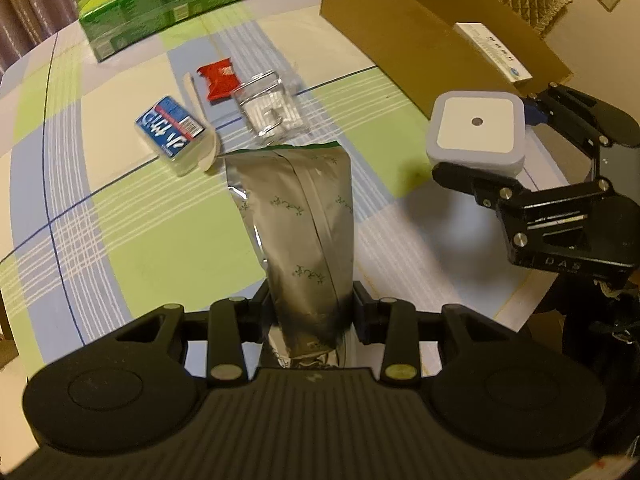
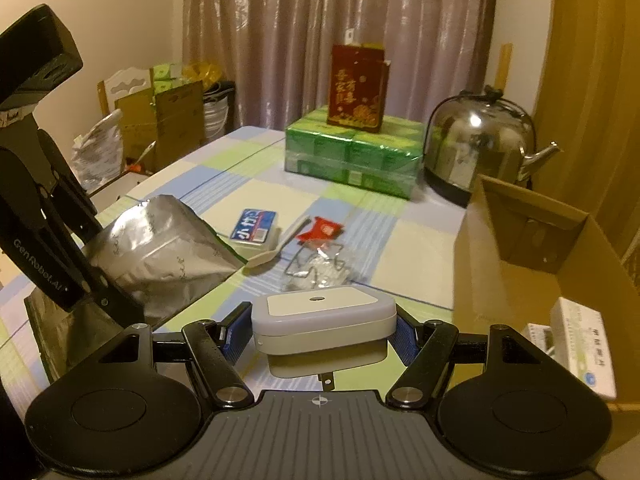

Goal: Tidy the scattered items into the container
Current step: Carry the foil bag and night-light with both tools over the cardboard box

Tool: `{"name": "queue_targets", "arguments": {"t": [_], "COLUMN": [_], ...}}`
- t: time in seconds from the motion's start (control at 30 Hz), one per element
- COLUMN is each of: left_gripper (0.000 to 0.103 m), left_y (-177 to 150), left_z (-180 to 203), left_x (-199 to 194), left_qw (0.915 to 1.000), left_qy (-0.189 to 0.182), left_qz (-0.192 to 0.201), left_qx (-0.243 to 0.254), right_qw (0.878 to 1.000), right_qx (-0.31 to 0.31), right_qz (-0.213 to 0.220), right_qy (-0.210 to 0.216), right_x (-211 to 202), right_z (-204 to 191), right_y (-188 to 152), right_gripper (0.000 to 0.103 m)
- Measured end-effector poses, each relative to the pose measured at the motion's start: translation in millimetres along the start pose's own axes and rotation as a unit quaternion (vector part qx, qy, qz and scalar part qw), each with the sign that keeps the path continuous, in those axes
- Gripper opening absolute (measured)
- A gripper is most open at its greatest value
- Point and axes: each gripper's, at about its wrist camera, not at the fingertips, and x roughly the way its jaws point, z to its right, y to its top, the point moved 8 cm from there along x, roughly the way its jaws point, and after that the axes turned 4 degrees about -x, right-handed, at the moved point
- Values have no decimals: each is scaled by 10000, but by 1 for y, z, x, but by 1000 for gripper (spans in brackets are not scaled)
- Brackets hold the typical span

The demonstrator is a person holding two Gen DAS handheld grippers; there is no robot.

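Observation:
My left gripper [image 1: 310,304] is shut on a silver foil pouch [image 1: 296,216], held above the checked tablecloth; the same silver foil pouch [image 2: 160,248] shows at the left of the right wrist view. My right gripper [image 2: 320,328] is shut on a white square plug-in night light [image 2: 320,316], its prongs pointing down; the same night light [image 1: 476,128] hangs at the right of the left wrist view. The open cardboard box [image 1: 420,40] stands behind it, and the cardboard box [image 2: 532,264] holds a white carton [image 2: 582,352]. On the cloth lie a blue-labelled case [image 1: 172,132], a red packet [image 1: 220,80] and a clear bag [image 1: 268,108].
A green wrapped pack [image 2: 352,156] with a red box [image 2: 358,84] on top stands at the far side, next to a steel kettle [image 2: 480,144]. A cream spoon [image 2: 276,250] lies by the blue case. Beyond the table's left edge are a chair and boxes [image 2: 160,128].

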Motion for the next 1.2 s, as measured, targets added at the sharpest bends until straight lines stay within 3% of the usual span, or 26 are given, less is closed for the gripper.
{"name": "queue_targets", "arguments": {"t": [0.4,1.2], "left_gripper": [33,33], "left_y": [19,95], "left_z": [26,96], "left_x": [-9,-20], "left_qw": [9998,9972], "left_qy": [-129,-446], "left_qz": [109,397], "left_qx": [133,460], "right_qw": [9995,9918], "right_qx": [109,615], "right_qz": [129,423], "right_qy": [-275,-1037], "right_x": [-24,-60], "right_z": [24,107], "right_y": [5,14], "right_gripper": [68,68]}}
